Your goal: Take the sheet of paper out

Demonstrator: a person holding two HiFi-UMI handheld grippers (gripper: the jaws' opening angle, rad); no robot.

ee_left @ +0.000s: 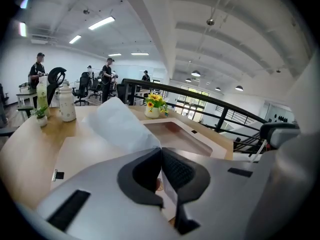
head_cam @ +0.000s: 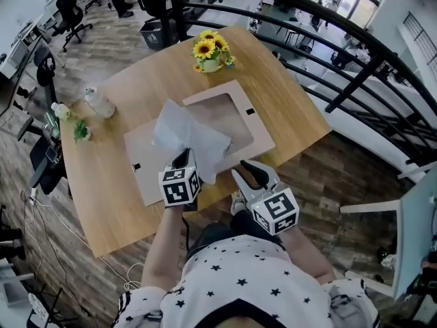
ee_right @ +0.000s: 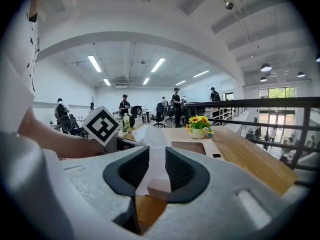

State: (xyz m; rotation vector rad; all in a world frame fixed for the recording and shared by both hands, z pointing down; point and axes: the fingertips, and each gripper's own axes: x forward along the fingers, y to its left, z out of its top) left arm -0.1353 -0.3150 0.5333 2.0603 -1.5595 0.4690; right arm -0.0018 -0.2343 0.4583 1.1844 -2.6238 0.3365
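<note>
Paper (head_cam: pixel 189 137) hanging crumpled over the open box (head_cam: pixel 261 137), left gripper (head_cam: pixel 181 160) clamping its near edge, jaws pressing together on it, right gripper (head_cam: pixel 251 173) hovering just beside, jaws apart and holding nothing, box lying on the desk (head_cam: pixel 290 108), flowers (head_cam: pixel 210 49) standing beyond.

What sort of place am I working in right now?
Most likely an open-plan office, perhaps on a raised level. Black office chairs stand beyond the wooden table, a black railing curves round it, and people stand about under strip lights.
</note>
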